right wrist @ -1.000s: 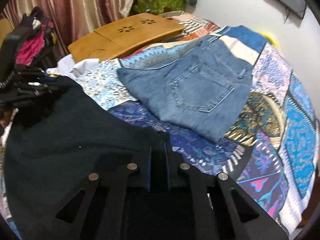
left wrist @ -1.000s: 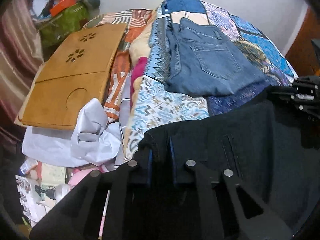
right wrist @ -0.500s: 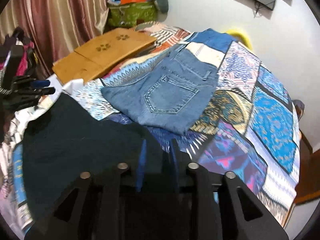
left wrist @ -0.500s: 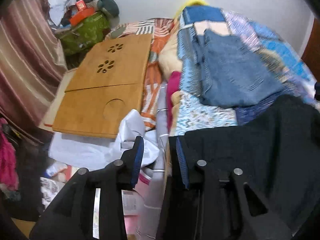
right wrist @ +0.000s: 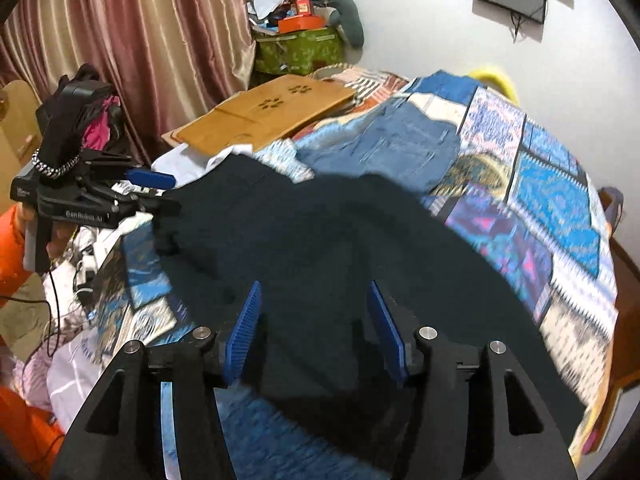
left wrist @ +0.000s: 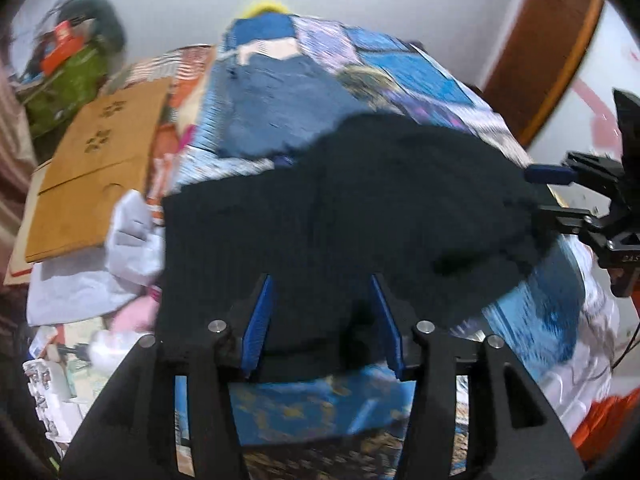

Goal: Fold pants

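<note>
The dark navy, near-black cloth pants (right wrist: 320,240) lie as a broad, flattened layer on the bed with the blue patchwork quilt (right wrist: 552,200), toward its near edge. In the right wrist view they run from 9 o'clock across the centre to 5 o'clock. Judged from their compact outline, at least one fold is laid down; whether further folds remain cannot be told.

The left claw (left wrist: 324,320) has just been opening and stands half-wide. Dark cloth shows between the blue pads, but they do not press on it. The right claw (right wrist: 314,328) has likewise been opening, with nothing gripped.

At 12 o'clock beyond the pants lies a folded pair of blue denim jeans (right wrist: 400,148). A wooden lap tray with flower cut-outs (right wrist: 260,116) rests at 11 o'clock.
</note>
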Demonstrator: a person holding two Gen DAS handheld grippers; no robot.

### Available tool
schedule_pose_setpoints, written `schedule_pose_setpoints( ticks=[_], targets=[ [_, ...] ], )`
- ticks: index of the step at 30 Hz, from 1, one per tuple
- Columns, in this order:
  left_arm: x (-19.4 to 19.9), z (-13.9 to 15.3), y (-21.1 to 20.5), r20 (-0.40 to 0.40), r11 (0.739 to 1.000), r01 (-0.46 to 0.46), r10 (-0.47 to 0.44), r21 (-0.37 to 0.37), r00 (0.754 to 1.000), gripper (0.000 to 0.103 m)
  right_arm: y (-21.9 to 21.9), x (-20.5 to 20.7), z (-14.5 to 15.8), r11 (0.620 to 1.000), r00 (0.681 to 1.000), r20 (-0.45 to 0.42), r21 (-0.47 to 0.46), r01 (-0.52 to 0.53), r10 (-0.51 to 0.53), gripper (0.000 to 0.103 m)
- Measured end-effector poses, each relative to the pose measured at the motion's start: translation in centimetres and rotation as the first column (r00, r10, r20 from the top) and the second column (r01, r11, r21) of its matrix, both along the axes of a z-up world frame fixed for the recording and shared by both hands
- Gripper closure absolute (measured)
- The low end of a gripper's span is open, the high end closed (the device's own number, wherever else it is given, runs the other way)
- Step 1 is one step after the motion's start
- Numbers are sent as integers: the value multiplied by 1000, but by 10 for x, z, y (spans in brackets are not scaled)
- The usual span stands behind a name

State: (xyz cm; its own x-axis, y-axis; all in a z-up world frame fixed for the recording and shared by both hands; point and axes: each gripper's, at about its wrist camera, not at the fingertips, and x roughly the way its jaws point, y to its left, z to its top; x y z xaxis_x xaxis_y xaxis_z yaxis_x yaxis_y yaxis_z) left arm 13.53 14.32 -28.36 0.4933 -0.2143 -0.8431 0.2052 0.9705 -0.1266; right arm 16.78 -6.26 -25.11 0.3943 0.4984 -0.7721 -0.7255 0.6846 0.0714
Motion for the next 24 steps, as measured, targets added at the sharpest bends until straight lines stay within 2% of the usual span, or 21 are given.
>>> schedule_pose_setpoints(
  ticks=[5, 8, 10, 11, 12, 13, 14, 15, 17, 24],
  targets=[
    [-6, -25, -22, -40, 999, 44, -44, 10, 998, 49, 5, -8, -24, 999, 1000, -6, -42, -5, 4, 52],
    [-3, -32, -32, -29, 998, 42, -41, 38, 999, 49, 7, -2, -34, 998, 1000, 16, -65, -4, 5, 52],
    [1, -32, -37, -21, 998, 43, -41, 54, 999, 55, 5, -1, -35, 998, 1000, 30, -61, 2, 0, 52],
    [2, -32, -39, -17, 997, 44, -43, 58, 999, 61, 5, 2, -36, 998, 999, 34, -58, 3, -1, 52],
    [4, -30, -42, -6, 996, 47, -47, 72, 999, 72, 3, 3, -37, 998, 999, 36, -55, 1, 1, 52],
    [5, -30, -43, -1, 996, 52, -52, 77, 999, 77, 2, 5, -38, 999, 999, 37, -50, -3, 5, 52],
    [6, -28, -45, 6, 995, 54, -54, 79, 998, 83, 2, 3, -38, 999, 999, 38, -44, -6, 7, 61],
    [6, -27, -45, 13, 995, 50, -52, 81, 999, 87, 1, 2, -38, 999, 999, 29, -32, -15, 16, 79],
    [6, -22, -45, 32, 997, 39, -41, 68, 999, 93, -1, 2, -36, 1000, 1000, 24, -14, -18, 18, 92],
    [-9, -2, -41, 65, 999, 28, -30, 39, 997, 94, -13, -14, -20, 996, 999, 12, 74, -41, 41, 95]
  ],
)
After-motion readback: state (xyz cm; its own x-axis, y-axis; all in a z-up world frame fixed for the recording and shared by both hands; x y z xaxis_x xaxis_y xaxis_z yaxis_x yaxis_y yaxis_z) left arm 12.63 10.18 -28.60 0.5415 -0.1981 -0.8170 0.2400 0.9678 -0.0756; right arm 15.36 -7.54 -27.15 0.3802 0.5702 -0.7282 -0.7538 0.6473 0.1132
